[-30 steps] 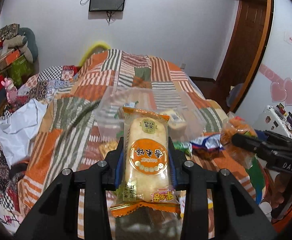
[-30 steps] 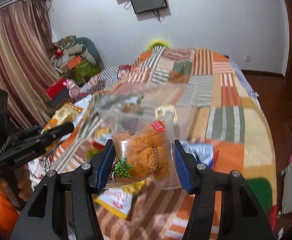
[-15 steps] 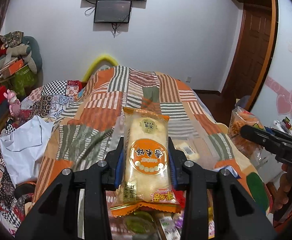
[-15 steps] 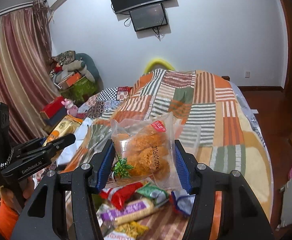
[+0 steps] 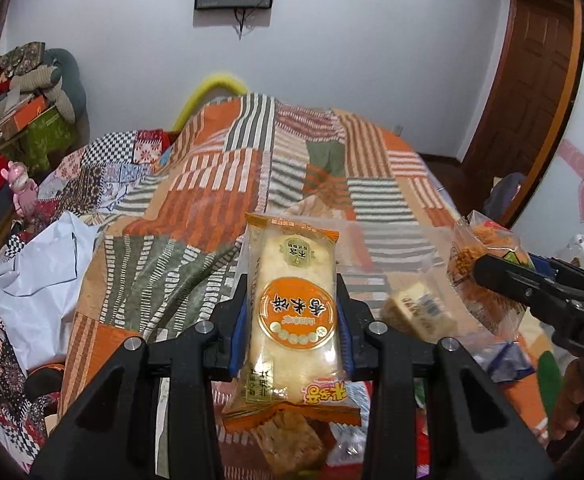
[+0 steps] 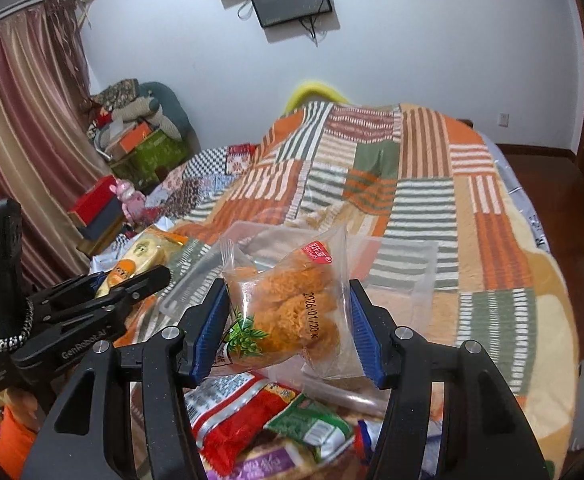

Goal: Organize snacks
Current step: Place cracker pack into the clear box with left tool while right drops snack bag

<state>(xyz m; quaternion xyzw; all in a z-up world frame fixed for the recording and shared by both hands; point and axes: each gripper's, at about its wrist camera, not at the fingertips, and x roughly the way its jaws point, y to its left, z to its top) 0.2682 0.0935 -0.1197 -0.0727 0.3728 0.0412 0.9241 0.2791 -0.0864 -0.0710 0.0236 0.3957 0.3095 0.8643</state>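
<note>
My left gripper [image 5: 292,320] is shut on an orange rice cracker packet [image 5: 294,308], held above the bed. It also shows at the left of the right wrist view [image 6: 132,276]. My right gripper [image 6: 288,328] is shut on a clear packet of orange floss cake [image 6: 292,312], which also shows at the right of the left wrist view [image 5: 480,264]. A clear plastic container [image 6: 396,264] sits on the bed just beyond both packets and holds a small wrapped snack [image 5: 420,312]. Several loose snack packets [image 6: 268,424] lie below the grippers.
The patchwork blanket [image 6: 420,184] covers the bed. A white plastic bag [image 5: 36,280] lies at the bed's left side. Boxes, a pink toy [image 6: 126,200] and piled cushions stand by the curtain at left. A wooden door [image 5: 532,92] is at right.
Both grippers tilted up and then back down, still holding their packets. The clear container is again in view just beyond them.
</note>
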